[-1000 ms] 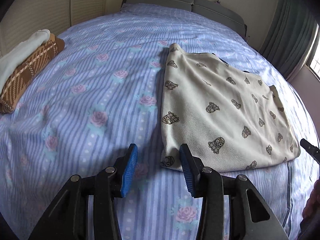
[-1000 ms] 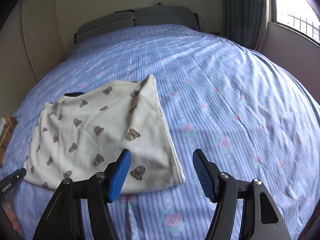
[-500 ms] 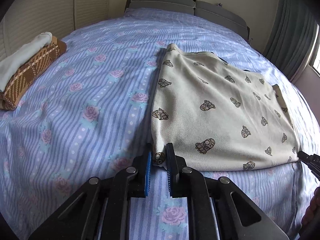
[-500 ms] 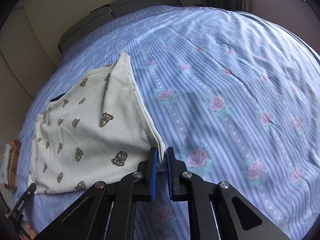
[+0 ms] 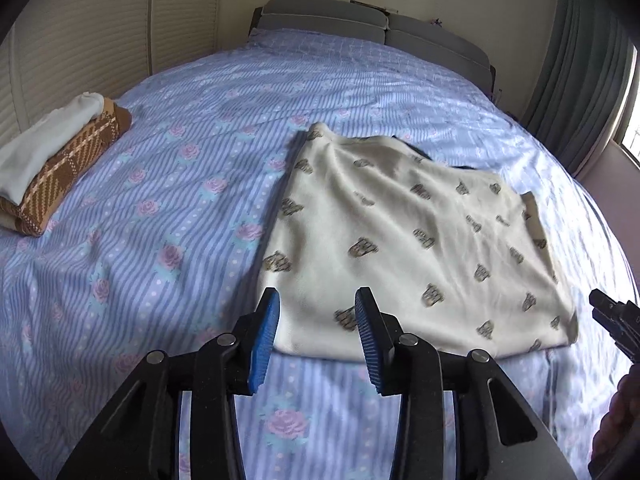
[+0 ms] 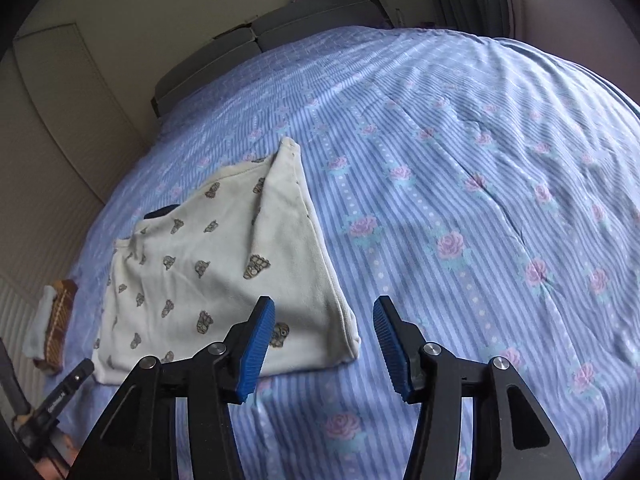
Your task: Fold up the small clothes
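A bed (image 5: 248, 128) in a blue striped sheet printed with pink roses is filling both views, running up to a grey headboard (image 5: 360, 24) at the top of the frame. A cream garment (image 5: 400, 240) printed with small brown figures is lying flat on the sheet, sitting in the centre and right of the left wrist view and in the centre-left of the right wrist view (image 6: 224, 272), with one long fold standing up along its right side there. A stack of folded clothes (image 5: 56, 168), white on top of brown plaid, is resting on the sheet at the left edge of the left view. The left gripper (image 5: 316, 336) is sitting at the bottom centre of its frame, its jaws having just been opening and now standing partly apart over the garment's near left corner, the blue pads not pressing on the cloth. The right gripper (image 6: 324, 346) is likewise at the bottom centre of its frame, its jaws having just been opening, standing apart around the garment's near right corner with nothing gripped
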